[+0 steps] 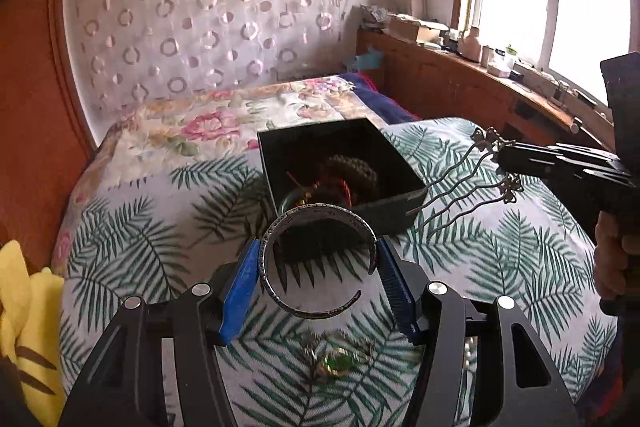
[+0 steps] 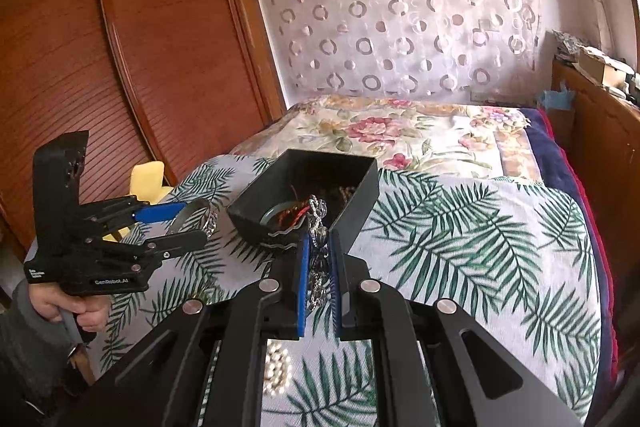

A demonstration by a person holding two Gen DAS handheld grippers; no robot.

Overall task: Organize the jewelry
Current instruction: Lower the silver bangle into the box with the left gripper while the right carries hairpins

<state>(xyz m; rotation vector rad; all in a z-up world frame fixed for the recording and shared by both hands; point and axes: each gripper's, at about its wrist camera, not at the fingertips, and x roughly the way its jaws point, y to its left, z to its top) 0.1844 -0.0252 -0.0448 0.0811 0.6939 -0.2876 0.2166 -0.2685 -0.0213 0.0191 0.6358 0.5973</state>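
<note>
A black open box point(image 1: 384, 163) point(image 2: 360, 183) sits on the palm-leaf bedspread and holds a braided band and reddish jewelry. My left gripper point(image 1: 318, 263) point(image 2: 196, 223) is shut on a silver cuff bracelet point(image 1: 320, 219) point(image 2: 200, 217), held just in front of the box. My right gripper point(image 2: 319, 239) point(image 1: 500, 159) is shut on a metal hair comb point(image 1: 460, 187) with silver ornaments point(image 2: 318, 215); its prongs point at the box's near right corner. A green-stone piece point(image 1: 340, 361) and a pearl piece point(image 2: 277, 367) lie on the bedspread.
A floral quilt point(image 2: 400, 135) covers the far part of the bed. A wooden wardrobe point(image 2: 120, 47) stands at the left, a yellow plush point(image 1: 24, 307) beside it. A cluttered wooden sill point(image 1: 480, 67) runs under the window at the right.
</note>
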